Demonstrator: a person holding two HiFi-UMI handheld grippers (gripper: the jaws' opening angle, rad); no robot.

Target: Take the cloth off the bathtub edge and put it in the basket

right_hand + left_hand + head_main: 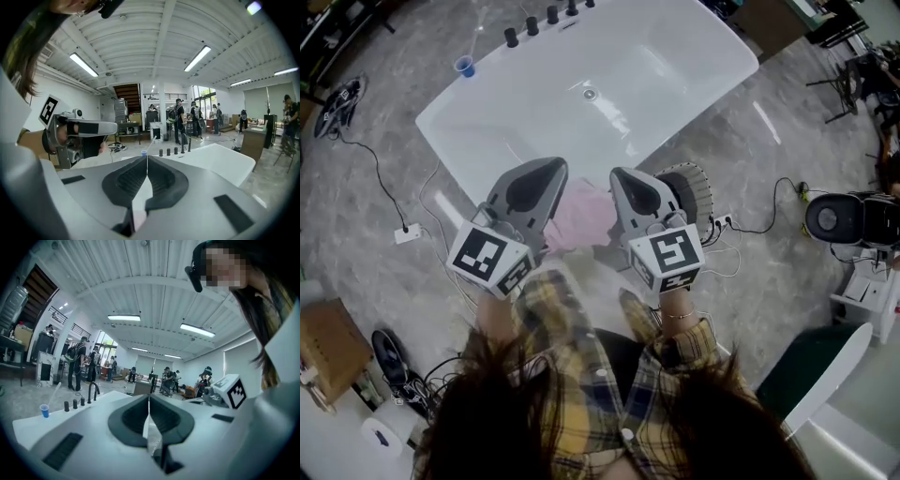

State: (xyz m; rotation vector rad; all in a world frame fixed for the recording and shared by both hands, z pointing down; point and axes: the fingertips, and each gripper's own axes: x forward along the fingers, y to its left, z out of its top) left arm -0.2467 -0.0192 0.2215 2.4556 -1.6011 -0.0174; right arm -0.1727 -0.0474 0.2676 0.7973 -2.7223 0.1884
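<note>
Hovering over the cloth [579,217] on the bathtub [461,124], left tool [553,169] and right tool [621,176] were closed and empty, apparently placed to grab it.

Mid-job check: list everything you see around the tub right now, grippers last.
bathtub: one, white, ahead of the person
cloth: one, pink, on the tub's near edge, between the grippers
basket: one, pale slotted wall, right of the cloth, partly behind the right gripper
cup: one, blue, tub's far-left corner
tap fittings: about five, black, far rim
power strip: one, white, floor at left
cardboard box: one, brown, lower left
left gripper: grey, shut, empty
right gripper: grey, shut, empty
</note>
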